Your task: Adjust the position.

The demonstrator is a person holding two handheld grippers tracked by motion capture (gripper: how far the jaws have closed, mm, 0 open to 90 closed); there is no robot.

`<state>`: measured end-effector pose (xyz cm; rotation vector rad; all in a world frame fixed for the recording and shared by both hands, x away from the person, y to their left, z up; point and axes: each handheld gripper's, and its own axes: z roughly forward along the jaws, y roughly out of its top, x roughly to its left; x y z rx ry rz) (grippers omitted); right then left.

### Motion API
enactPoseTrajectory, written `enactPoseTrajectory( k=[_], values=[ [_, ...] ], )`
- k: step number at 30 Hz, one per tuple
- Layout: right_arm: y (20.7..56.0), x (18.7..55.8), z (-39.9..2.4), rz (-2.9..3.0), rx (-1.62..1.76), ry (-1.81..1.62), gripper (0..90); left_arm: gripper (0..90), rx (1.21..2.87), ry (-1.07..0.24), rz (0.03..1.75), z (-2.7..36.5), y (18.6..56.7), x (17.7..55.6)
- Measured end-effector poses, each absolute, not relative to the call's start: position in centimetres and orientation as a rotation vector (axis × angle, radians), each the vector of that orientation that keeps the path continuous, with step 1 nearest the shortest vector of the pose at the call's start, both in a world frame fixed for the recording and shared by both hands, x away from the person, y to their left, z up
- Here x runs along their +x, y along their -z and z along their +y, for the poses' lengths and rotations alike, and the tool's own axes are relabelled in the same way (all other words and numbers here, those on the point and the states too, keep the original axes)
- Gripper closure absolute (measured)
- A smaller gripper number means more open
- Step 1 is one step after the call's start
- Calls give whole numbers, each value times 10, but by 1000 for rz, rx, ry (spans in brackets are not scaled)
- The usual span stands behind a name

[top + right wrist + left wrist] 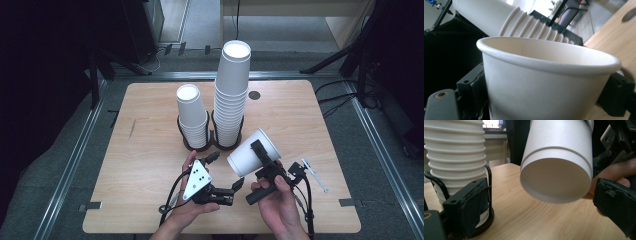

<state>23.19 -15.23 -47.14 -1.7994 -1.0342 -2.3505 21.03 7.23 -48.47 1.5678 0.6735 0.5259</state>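
Big wooden bench underneath everything. Two stacks of white paper cups toward the back, each in a black wire holder: tall stack on the right, short stack just beside it on the left.

Single paper cup up off the bench in front of the tall stack, tilted, bottom end aimed at the left tongs, wider mouth end up and away. Clamped in the right tongs, pads pressing the cup wall from both sides, cup looming between them in the right gripper view.

Left tongs down low near the front edge, spread wide apart, nothing gripped. Cup bottom hanging just ahead of them in the left gripper view, not touching either pad. Small white stick lying on the bench off to the right.
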Motion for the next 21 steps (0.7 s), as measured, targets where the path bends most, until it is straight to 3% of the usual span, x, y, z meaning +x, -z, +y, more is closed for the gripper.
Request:
enactPoseTrajectory(
  k=[21],
  values=[
    [471,250,-186,-1405,-1977,2575,120,10,1566,-524,711,80,486,216]
  ],
)
